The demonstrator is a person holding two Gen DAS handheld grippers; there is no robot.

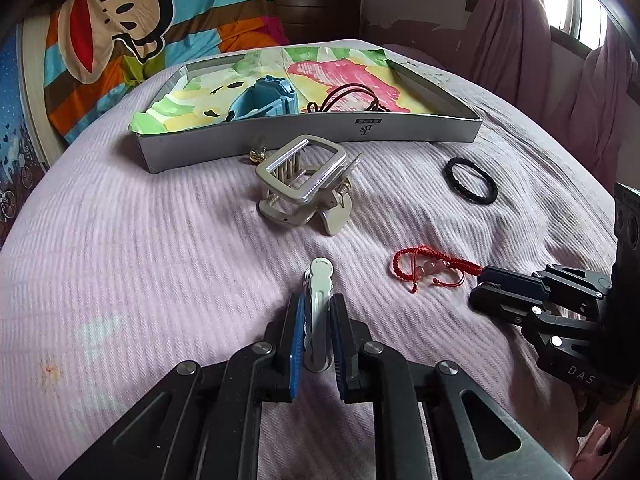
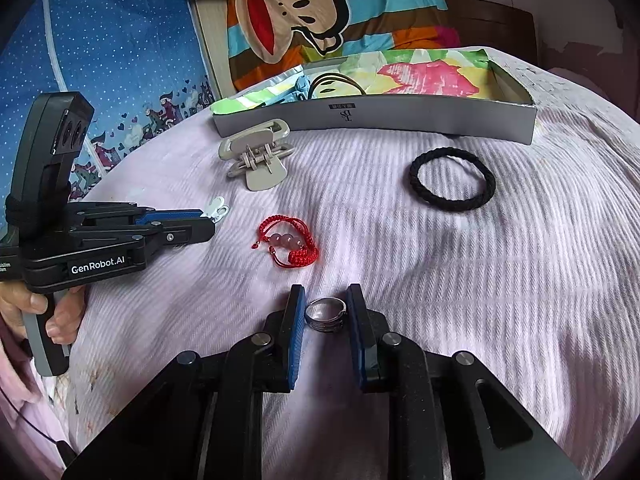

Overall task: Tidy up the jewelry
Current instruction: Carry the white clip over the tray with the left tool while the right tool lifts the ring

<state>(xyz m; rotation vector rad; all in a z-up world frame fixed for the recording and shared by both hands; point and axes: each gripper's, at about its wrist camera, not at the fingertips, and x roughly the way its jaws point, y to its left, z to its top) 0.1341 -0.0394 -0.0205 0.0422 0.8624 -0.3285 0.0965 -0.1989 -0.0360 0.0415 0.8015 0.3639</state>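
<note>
My left gripper [image 1: 318, 298] is shut on a slim white hair clip [image 1: 320, 276] that lies on the pink bedspread; the right wrist view shows the left gripper [image 2: 212, 220] with the clip's tip [image 2: 216, 206] poking out. My right gripper [image 2: 326, 292] is shut on a silver ring [image 2: 325, 314], both pads touching its sides. A red braided bracelet [image 2: 288, 244] with pink beads lies just ahead of it. A grey box [image 1: 320, 132] lined with colourful paper holds a blue watch [image 1: 264, 100] and a brown cord [image 1: 348, 98].
A beige claw clip [image 1: 308, 184] stands in front of the box, with a small gold piece [image 1: 258, 155] beside it. A black hair tie [image 2: 452, 180] lies to the right. A striped cartoon pillow [image 2: 320, 20] is behind the box. A hand [image 2: 24, 304] holds the left gripper's handle.
</note>
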